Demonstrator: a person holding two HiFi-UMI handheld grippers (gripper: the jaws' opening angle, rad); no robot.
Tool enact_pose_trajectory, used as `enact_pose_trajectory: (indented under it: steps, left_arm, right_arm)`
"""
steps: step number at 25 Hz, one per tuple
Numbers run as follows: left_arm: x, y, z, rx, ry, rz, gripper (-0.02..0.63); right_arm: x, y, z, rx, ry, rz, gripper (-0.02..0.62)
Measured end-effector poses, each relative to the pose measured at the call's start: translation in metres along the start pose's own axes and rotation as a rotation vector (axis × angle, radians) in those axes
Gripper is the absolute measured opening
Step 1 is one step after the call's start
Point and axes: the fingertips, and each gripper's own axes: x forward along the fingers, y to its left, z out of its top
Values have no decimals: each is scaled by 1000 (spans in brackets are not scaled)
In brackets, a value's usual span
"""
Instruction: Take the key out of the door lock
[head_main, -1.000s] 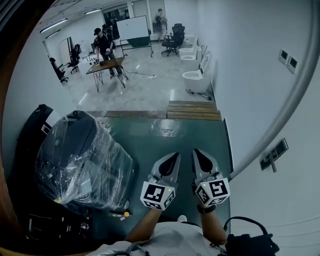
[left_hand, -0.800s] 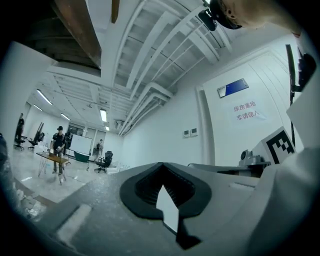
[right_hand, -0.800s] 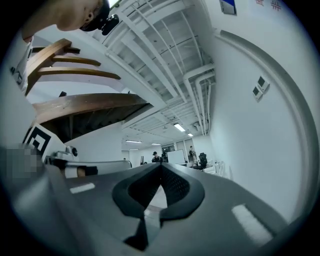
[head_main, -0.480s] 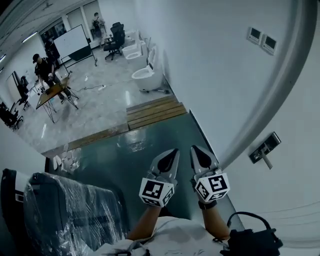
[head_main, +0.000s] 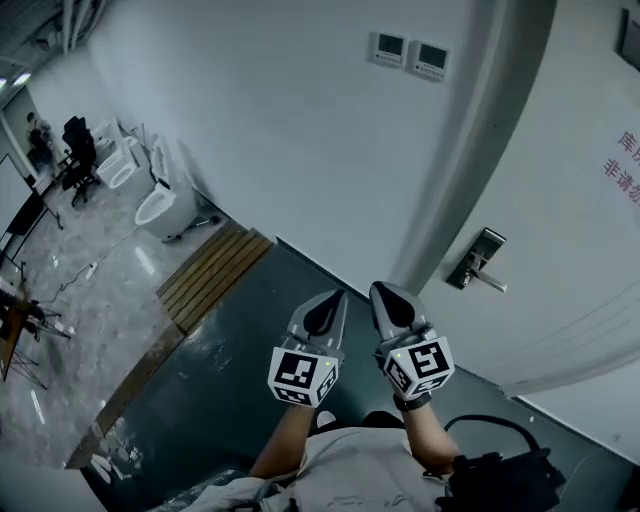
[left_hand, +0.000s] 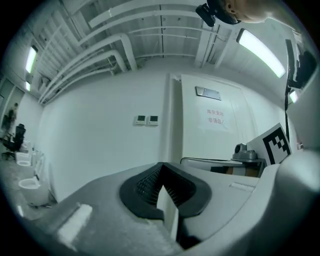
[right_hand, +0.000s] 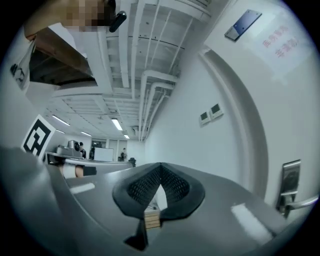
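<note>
A metal door lock with a lever handle (head_main: 478, 262) sits on the white door (head_main: 580, 250) to my right; it also shows at the lower right of the right gripper view as the lock plate (right_hand: 289, 186). No key can be made out at this distance. My left gripper (head_main: 322, 305) and right gripper (head_main: 388, 298) are held side by side in front of me, both shut and empty, some way short of the lock. In the left gripper view the door (left_hand: 215, 135) stands ahead.
A white wall (head_main: 280, 130) with two small wall panels (head_main: 406, 52) stands left of the door frame. Below is dark green floor (head_main: 230, 350), a wooden threshold strip (head_main: 210, 275), and toilets (head_main: 160, 205) on the tiled room floor at far left.
The view has swung right from the open room toward the wall and door. The lock has come nearer and more central. Both grippers keep their place in front of me, still shut.
</note>
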Motion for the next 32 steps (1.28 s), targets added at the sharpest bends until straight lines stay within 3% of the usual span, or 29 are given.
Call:
enact_pose_trajectory:
  steps: [7,11,17,23,27,32]
  left_arm:
    - [105,-72,-9,-46,-3,-314,2]
    - [155,-111,-12,-42,-2,-419,2]
    - [222,-149,-11,15,-26,-472,2]
    - [272,-157,-48,65,59,-473,2]
    - [301,-141,-75,78,101,-460,2]
    - [331,-128,-93,47,138,-510,3]
  right_arm:
    - [-56,-117,10,-61,18,-356,5]
    - [-85,-167,13,-54,6,-477,5]
    - [-110,-235,21,-61,-34,-566,5]
    - [-118,-281,-13,33,-1,-623,5]
    - [-103,-291,-32,63,47,-630,5]
    - [-90,-291,-60,127,106,-664,5]
